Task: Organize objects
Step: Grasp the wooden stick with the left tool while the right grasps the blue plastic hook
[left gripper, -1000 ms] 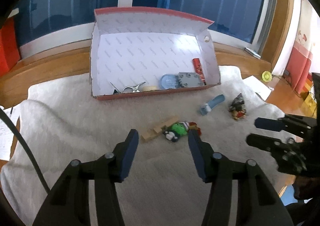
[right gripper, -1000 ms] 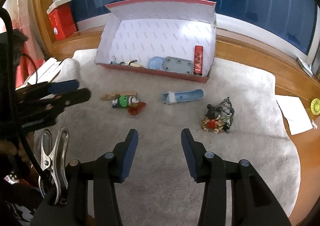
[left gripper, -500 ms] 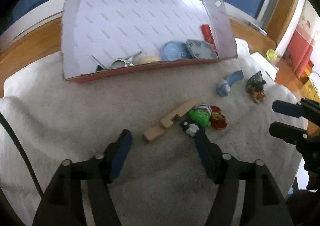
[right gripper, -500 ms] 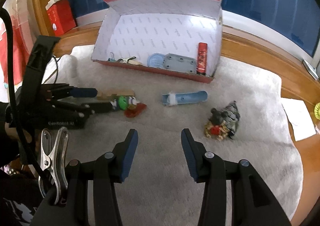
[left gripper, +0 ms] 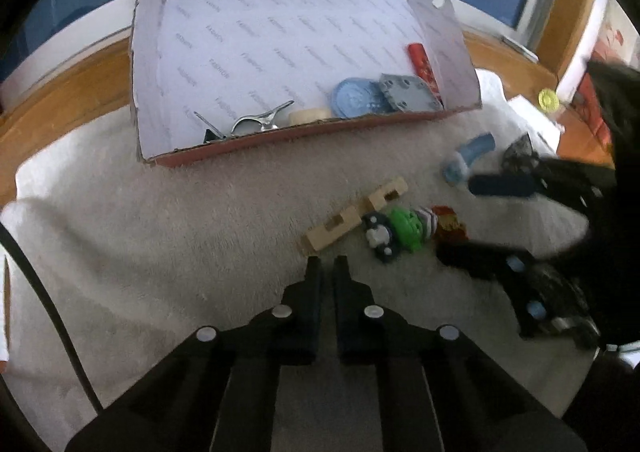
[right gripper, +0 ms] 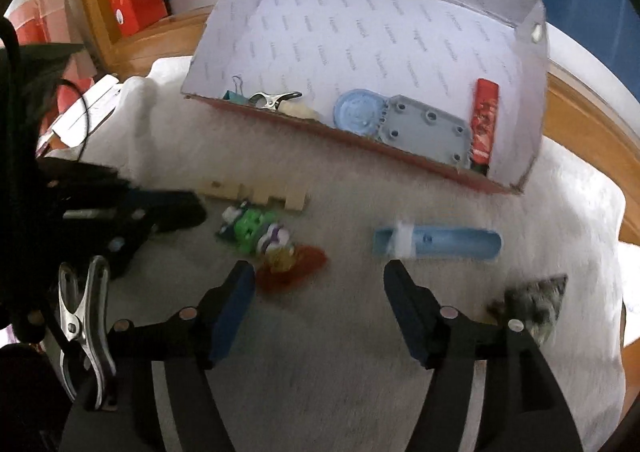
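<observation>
Seen from the right wrist, leftmost: left gripper [right gripper: 188,208], dark, tongs together with nothing between them, tips just short of the near end of a notched wooden block [right gripper: 256,196]; just beside that, a green toy figure [right gripper: 252,230] lying on the pale fleece blanket [right gripper: 360,392], with a red-and-yellow toy [right gripper: 296,266] touching its near side; further right, a light blue tube [right gripper: 440,244] lying flat, apart from the rest; at far right, a blurred grey-and-black plush figure [right gripper: 532,304]. Closest to the lens, right gripper [right gripper: 320,292], tongs apart and widening, only bare blanket between them, left pad close to the red-and-yellow toy.

Behind, open cardboard box [right gripper: 516,188] with red rim, holding left to right: a teal binder clip [right gripper: 234,92], a metal spring clamp [right gripper: 272,100], a cream disc [right gripper: 300,110], a round blue lid [right gripper: 360,114], a grey studded plate [right gripper: 428,132], a red tube [right gripper: 484,120] along the right wall.

Seen from the left wrist: left gripper [left gripper: 327,266] closed just short of the wooden block [left gripper: 356,212]; right of it the green figure [left gripper: 406,230]; far right, right gripper [left gripper: 480,218], blurred, straddling the red-and-yellow toy [left gripper: 450,226] without touching it.
</observation>
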Motion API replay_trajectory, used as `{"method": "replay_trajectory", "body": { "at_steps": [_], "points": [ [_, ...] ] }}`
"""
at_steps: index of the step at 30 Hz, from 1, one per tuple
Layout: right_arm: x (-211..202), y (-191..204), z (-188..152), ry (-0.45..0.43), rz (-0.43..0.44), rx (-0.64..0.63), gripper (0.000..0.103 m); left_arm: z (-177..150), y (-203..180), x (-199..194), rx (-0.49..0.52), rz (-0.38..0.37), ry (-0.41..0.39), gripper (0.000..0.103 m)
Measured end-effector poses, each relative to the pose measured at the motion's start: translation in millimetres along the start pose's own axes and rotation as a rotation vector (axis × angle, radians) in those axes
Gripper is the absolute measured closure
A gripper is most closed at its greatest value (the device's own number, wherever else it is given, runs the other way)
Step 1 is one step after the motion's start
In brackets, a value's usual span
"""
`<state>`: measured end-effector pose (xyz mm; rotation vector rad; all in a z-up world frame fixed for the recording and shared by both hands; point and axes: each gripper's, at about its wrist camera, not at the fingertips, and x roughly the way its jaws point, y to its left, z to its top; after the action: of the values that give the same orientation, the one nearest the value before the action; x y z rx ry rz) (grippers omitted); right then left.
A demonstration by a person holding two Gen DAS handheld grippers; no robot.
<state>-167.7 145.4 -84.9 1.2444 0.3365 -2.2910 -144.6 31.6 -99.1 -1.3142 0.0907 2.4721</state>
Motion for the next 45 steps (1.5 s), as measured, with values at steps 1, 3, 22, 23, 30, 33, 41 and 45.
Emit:
{"method": "replay_trajectory", "body": {
  "at_steps": [1,3,22,23,30,33,41,45],
  "points": [
    [2,0,2,0.002,0.002,-0.007,0.04,-1,0,-3,0.002,0.004,0.004,0.1],
    [3,3,5,-0.006,0.011,-0.026,0.067,-4,4,-8,-0.02,-0.005,0.011,0.101],
    [-26,3,-22,0.002,0.011,0.01,0.085,30,7,17,0.208,-0.13,0.074,0.057],
    [-27,2,-22,-0.002,0.0,0.009,0.085,30,8,18,0.21,-0.135,0.077,0.057],
    [-21,-9,-14,-0.017,-0.089,0.009,0.068,32,10,21,0.186,-0.097,0.041,0.086],
    [-21,-11,-9,-0.033,-0.128,-0.043,0.055,34,19,21,0.131,-0.13,0.05,0.094],
    [-5,-39,13,0.001,-0.229,-0.157,0.032,18,33,-5,-0.048,-0.154,0.034,0.094],
    [10,-63,16,0.067,-0.088,-0.101,0.052,10,28,-16,-0.071,-0.135,0.036,0.094]
  ]
}}
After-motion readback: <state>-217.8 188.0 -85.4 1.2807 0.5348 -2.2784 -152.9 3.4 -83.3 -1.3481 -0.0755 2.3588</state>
